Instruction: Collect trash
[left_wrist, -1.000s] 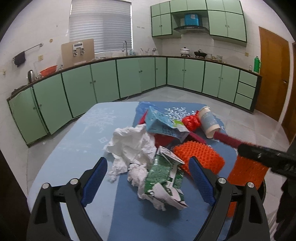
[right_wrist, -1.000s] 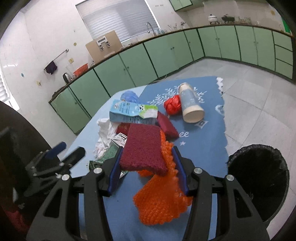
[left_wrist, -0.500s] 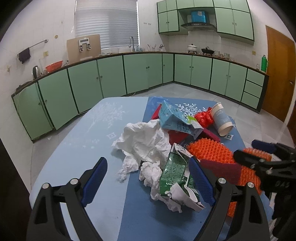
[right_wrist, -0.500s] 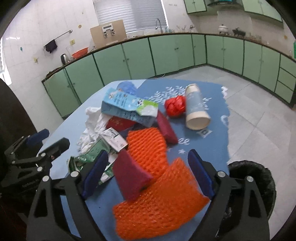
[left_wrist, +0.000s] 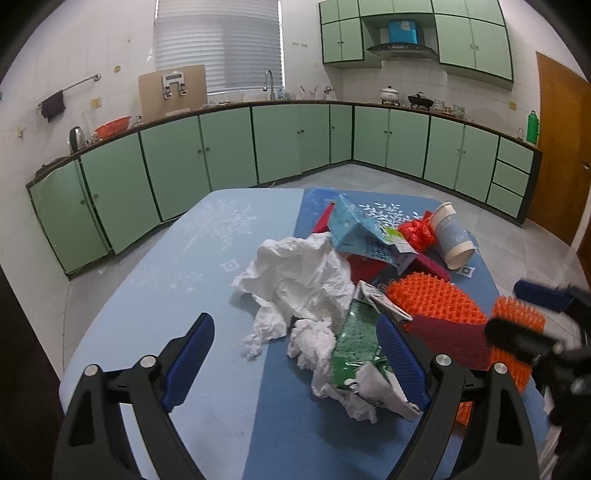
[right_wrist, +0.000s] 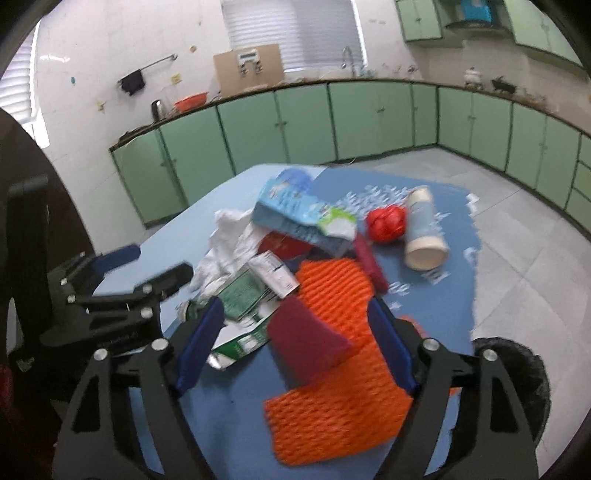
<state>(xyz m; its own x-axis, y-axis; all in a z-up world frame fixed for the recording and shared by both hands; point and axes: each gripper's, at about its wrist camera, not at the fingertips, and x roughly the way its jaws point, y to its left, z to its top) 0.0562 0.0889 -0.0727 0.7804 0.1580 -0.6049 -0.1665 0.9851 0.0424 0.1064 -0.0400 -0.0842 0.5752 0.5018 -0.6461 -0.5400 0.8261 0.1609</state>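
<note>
Right wrist: closing right claw (right_wrist: 295, 343) straddles maroon sponge (right_wrist: 306, 343).

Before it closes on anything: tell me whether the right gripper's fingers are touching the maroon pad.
Apart. In the right wrist view the maroon pad lies between the closing jaws of the right gripper, with blue cloth and orange netting showing in gaps either side.
</note>
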